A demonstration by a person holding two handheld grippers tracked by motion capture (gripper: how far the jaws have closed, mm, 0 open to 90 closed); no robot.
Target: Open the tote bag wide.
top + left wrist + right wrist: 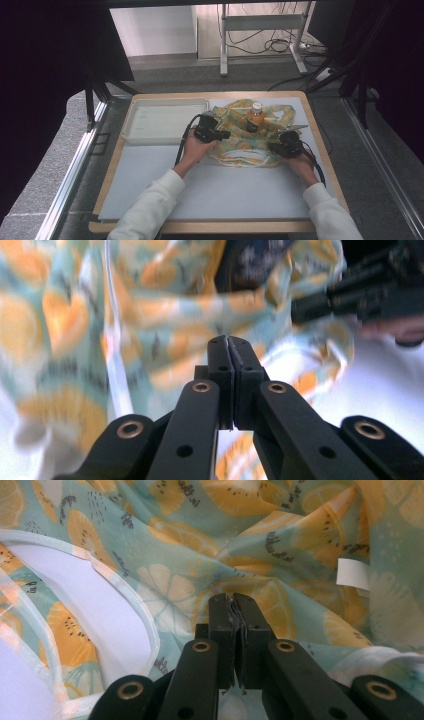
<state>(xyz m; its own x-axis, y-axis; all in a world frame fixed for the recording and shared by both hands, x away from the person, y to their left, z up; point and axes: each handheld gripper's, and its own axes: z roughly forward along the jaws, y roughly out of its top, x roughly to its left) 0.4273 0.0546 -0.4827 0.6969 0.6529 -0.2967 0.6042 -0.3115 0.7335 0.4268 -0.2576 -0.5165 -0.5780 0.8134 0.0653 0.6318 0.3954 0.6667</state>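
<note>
1. Grey matting covers the desk (150,190), and our sleeved forearms come in over its near edge.
2. Our left claw (226,134) sits at the left edge of the fruit-print cloth bag (240,145); its jaws are pressed together. In the left gripper view (228,342) we cannot tell whether any cloth is pinched between them.
3. Our right claw (271,147) rests at the bag's right side, jaws likewise closed. In the right gripper view (234,600) a thin fold of cloth seems caught between the tips.
4. We judge the bag light, soft and floppy, likely to sag and slide. The white-trimmed handle loop (245,160) or the hem looks the firmest place to grip.
5. An orange bottle (255,116) with a white cap stands upright in the middle of the crumpled bag; it could tip if we pull unevenly.
6. Farther left lies a white tray (131,131), apart from the bag.
</note>
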